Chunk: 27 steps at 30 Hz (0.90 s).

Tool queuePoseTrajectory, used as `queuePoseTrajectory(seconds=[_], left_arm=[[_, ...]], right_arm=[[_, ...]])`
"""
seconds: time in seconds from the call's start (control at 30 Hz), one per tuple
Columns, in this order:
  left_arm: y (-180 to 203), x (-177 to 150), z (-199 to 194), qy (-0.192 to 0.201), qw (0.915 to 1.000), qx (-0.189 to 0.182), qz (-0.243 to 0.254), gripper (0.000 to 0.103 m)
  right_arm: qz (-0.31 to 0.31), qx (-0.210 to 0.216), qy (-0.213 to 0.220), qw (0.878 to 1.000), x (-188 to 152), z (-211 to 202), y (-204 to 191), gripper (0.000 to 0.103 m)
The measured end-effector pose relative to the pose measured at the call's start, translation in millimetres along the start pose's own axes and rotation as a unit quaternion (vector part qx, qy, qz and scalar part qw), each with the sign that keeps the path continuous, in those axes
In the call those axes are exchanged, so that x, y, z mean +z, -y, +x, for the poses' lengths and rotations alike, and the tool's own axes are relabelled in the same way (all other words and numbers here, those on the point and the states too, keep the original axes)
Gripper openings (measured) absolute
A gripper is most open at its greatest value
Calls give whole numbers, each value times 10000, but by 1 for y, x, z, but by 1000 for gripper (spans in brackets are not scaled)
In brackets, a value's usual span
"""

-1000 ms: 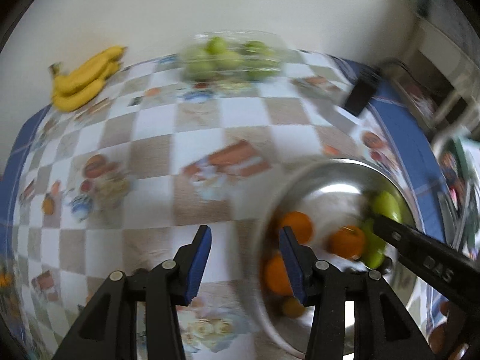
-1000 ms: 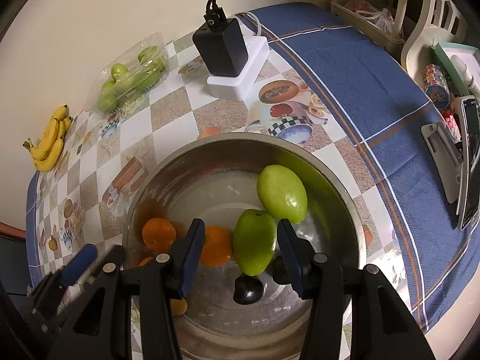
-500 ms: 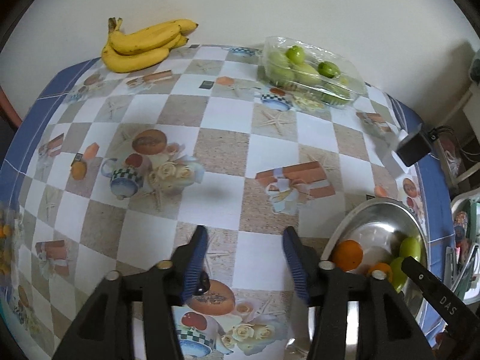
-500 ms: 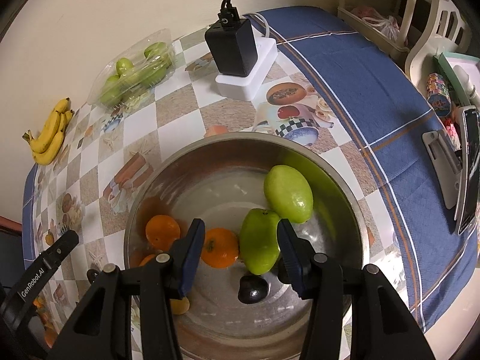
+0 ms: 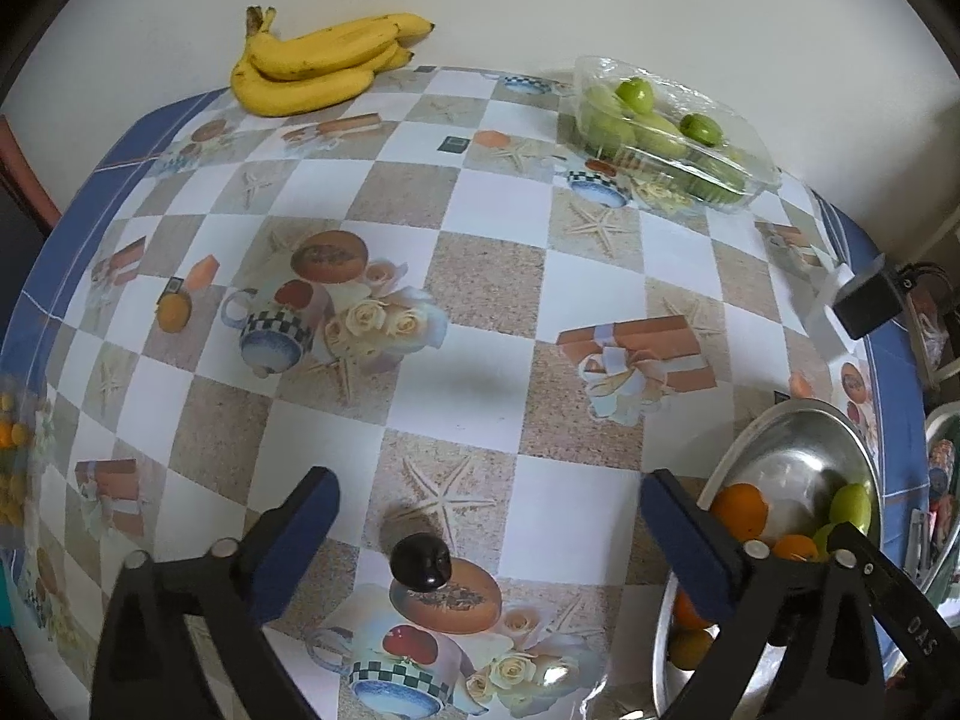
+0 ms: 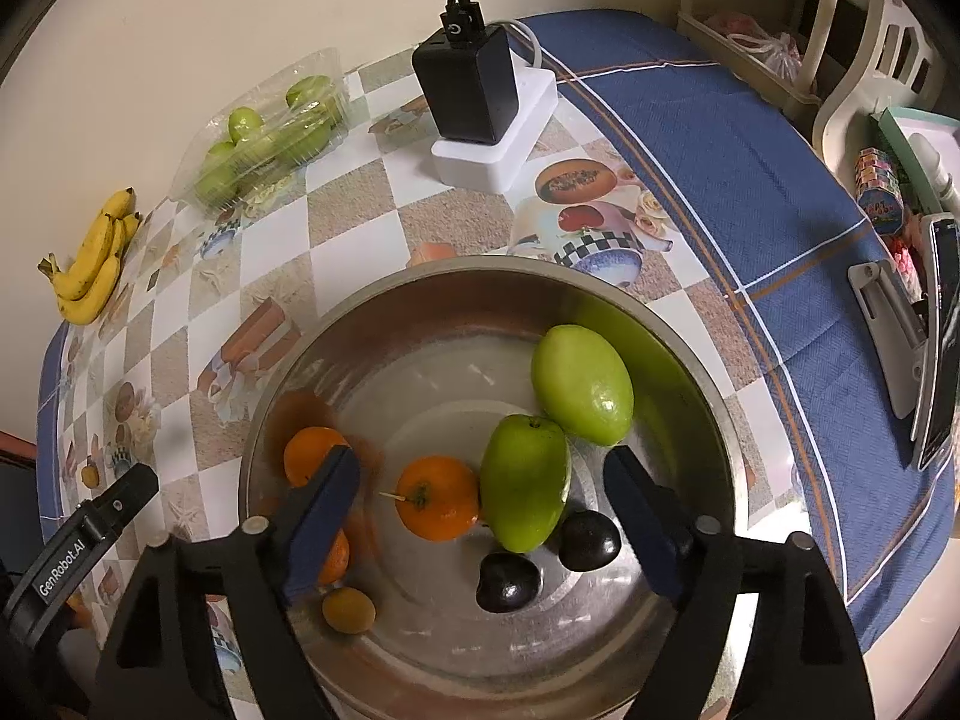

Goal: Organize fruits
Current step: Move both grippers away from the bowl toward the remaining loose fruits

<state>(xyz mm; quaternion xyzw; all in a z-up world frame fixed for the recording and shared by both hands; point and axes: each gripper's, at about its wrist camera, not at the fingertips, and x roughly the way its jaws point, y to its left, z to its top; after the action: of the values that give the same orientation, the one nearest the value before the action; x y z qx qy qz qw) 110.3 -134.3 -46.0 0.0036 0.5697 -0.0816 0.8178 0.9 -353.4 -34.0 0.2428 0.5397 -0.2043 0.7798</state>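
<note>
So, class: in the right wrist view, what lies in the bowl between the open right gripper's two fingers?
Between the right gripper fingers lie an orange and a green mango in the steel bowl.

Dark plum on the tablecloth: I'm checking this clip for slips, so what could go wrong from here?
1. The dark plum lies loose and round between the open left gripper; a closing finger might nudge it and it could roll away.
2. The right gripper hangs open over the metal bowl; reaching in, it may knock the green mango against the orange.
</note>
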Motion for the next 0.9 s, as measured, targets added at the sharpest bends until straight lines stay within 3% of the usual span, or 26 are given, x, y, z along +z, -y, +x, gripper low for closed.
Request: queuePoseTrajectory(seconds=[0.27,0.37,0.9], left_arm=[[-5,-1,3,39,9999,105,-78,103],[-10,-1,4,38,9998,128,-152,103],[-18,8,-4,131,9999,-27,58,103]], right_arm=[[-95,2,-3,10000,-1,2,-4,87],[-156,-6,50,9999,-1,3,-7,101],[-216,25,174,9996,-3,0,-19,101]])
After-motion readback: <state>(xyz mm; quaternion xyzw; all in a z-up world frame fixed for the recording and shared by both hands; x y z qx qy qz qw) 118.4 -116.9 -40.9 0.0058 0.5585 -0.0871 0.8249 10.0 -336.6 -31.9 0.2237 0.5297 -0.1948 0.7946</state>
